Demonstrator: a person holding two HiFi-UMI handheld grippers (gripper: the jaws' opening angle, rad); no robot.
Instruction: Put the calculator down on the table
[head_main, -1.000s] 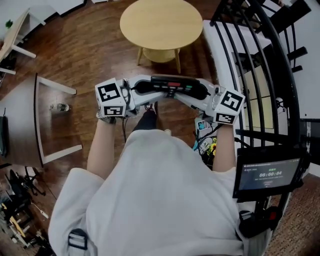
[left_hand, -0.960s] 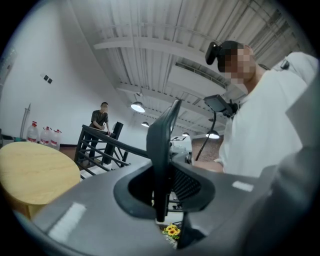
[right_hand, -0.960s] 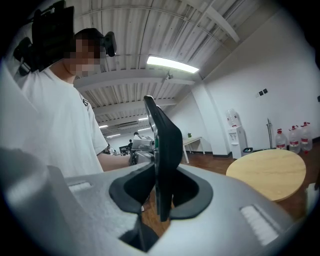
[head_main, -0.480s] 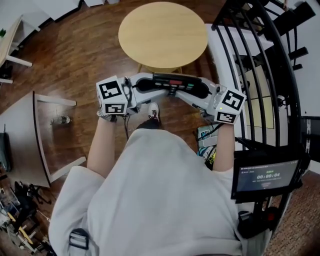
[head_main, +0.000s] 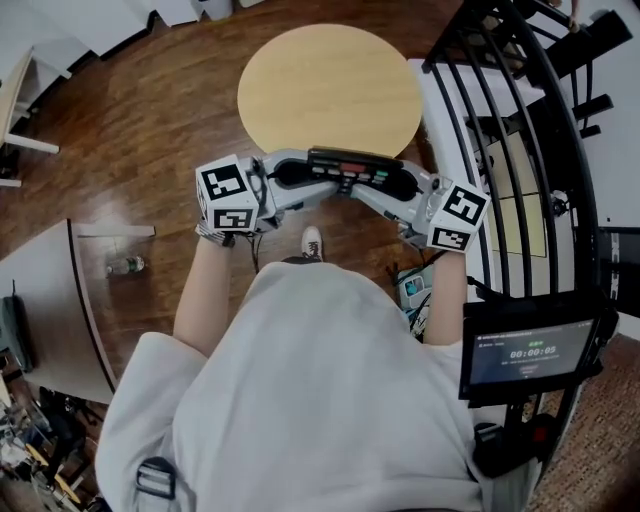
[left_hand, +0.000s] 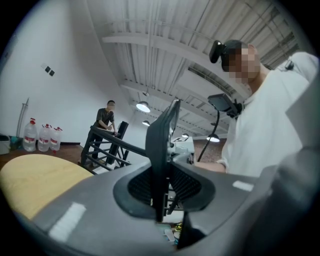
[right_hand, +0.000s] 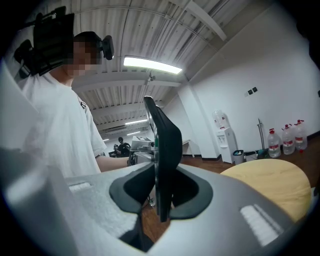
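Note:
The calculator (head_main: 350, 170), black with red and green keys, hangs level between my two grippers at chest height. My left gripper (head_main: 290, 176) grips its left end and my right gripper (head_main: 402, 186) its right end. In the left gripper view the calculator (left_hand: 162, 145) shows edge-on, upright between the dark pads (left_hand: 187, 185); the left jaws are opening slightly with the calculator still pressed between them. The right gripper view shows the calculator (right_hand: 162, 145) edge-on, pinched the same way. The round wooden table (head_main: 330, 85) lies just beyond the calculator, with its near rim under it.
A black metal railing (head_main: 520, 120) runs along the right. At the left stands a white desk (head_main: 60, 300), with a water bottle (head_main: 125, 266) on the floor beside it. A screen on a stand (head_main: 525, 350) sits lower right. A person (left_hand: 105, 120) leans on the railing.
The round table has come nearer and now reaches the calculator's far edge. Both grippers carried the calculator forward together; the grip looks unchanged.

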